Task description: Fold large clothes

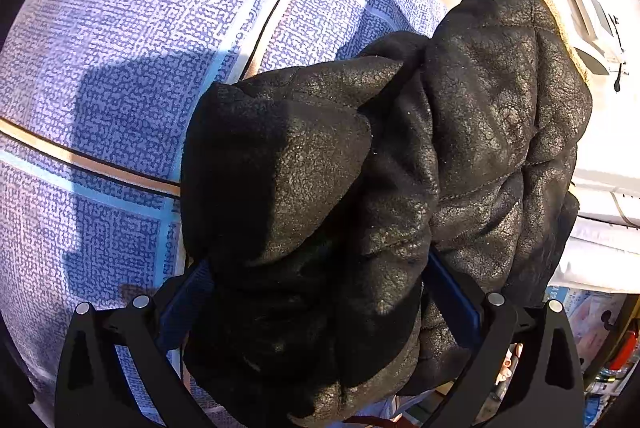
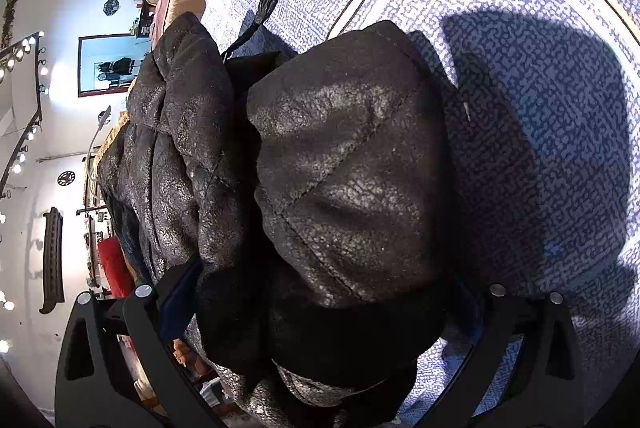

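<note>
**Both grippers clamped on a bunched black jacket above the bed**

The left gripper [image 1: 320,288] has its jaws closed around a thick wad of the black jacket [image 1: 400,148], a heavy, padded garment with a cracked, leathery sheen and a tan lining showing at its far right edge. The right gripper [image 2: 320,292] is likewise pinched on a bulky handful of the same jacket [image 2: 340,168], the cloth filling the gap between its fingers. The jacket lies bunched over the blue patterned bedspread [image 1: 120,48], and a dark zipper pull [image 2: 266,8] trails onto the cover at the far side in the right wrist view.

The step in hand looks like carrying or gathering a fold, with both grips holding the bulk. Next, the held part probably needs laying flat on the bedspread and smoothing, since such thick padding will likely spring back when released.
</note>
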The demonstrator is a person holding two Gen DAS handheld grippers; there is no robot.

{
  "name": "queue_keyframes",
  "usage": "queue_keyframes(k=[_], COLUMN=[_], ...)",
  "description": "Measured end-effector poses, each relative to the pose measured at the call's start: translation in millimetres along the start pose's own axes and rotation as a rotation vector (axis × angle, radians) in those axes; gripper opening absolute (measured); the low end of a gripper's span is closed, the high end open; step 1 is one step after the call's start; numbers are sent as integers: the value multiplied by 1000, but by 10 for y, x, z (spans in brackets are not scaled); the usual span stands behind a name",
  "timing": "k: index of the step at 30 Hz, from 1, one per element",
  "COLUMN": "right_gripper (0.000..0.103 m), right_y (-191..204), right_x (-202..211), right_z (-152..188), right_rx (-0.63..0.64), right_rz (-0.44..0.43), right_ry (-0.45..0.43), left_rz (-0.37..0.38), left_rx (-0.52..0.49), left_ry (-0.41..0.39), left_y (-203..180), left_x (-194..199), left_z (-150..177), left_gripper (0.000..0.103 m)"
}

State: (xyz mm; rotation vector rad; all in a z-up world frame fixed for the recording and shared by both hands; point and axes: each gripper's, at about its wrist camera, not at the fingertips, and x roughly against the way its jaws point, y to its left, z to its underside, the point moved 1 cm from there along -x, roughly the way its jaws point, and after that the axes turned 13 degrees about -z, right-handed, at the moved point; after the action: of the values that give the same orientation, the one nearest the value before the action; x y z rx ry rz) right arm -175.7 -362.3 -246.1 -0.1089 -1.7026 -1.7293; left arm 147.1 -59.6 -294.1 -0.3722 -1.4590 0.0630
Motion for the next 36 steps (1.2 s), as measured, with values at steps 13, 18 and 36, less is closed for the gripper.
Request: queue_keyframes(k=[13,18,36], right_gripper=[45,42,39], right_y=[846,1240,1475], right_x=[244,525,1728], right_z=[440,937,2160], right_rx=[212,316,277], right_rz=[212,185,196], right_ry=[-86,-85,-276], left_rz=[-30,-21,-4], left_rx=[-119,-227,-854], left_ry=[-165,-232,-280], left_y=[-327,-547,-2720], left_x=[637,1052,1424], left_z=[400,602,867], left_gripper=[40,38,36])
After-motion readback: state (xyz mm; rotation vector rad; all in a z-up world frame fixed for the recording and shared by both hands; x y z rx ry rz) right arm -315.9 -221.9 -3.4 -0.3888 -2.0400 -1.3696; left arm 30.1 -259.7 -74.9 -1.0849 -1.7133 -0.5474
